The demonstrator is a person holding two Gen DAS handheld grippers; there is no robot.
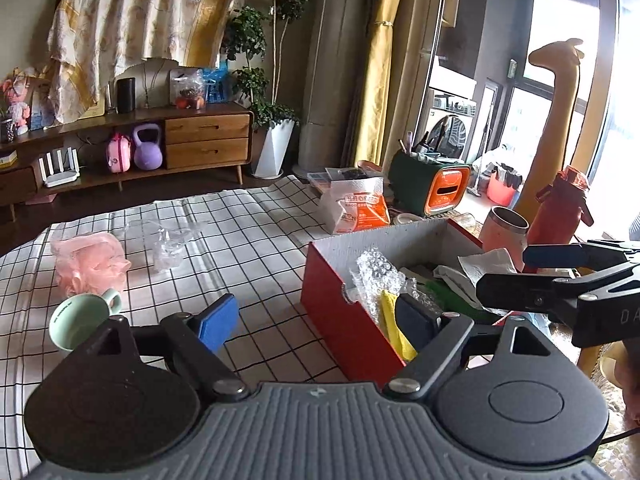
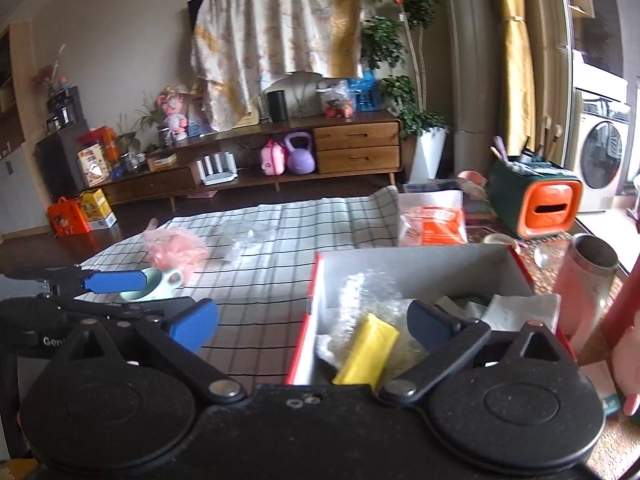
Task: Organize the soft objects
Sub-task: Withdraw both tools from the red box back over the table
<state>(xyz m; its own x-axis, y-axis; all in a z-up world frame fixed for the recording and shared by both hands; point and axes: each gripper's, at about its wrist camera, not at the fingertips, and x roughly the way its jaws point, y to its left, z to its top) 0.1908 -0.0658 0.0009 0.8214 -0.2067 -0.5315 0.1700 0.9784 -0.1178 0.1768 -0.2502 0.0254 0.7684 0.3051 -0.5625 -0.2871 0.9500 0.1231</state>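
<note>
A red box (image 1: 340, 312) with a grey inside stands on the checked cloth; it also shows in the right wrist view (image 2: 420, 272). It holds bubble wrap (image 1: 376, 276), a yellow sponge (image 2: 370, 350), white tissue (image 1: 486, 264) and something green. A pink mesh bath puff (image 1: 90, 262) and a clear plastic bag (image 1: 168, 242) lie on the cloth further left. My left gripper (image 1: 316, 322) is open and empty at the box's near left corner. My right gripper (image 2: 312, 324) is open and empty over the box's near left edge, and it shows from the side in the left wrist view (image 1: 516, 270).
A mint green mug (image 1: 80, 320) stands by the left gripper. An orange-white packet (image 1: 360, 208), a green-orange caddy (image 1: 432, 188), a pink tumbler (image 1: 506, 232) and a red bottle (image 1: 560, 208) stand beyond the box. A checked cloth (image 1: 248, 240) covers the table.
</note>
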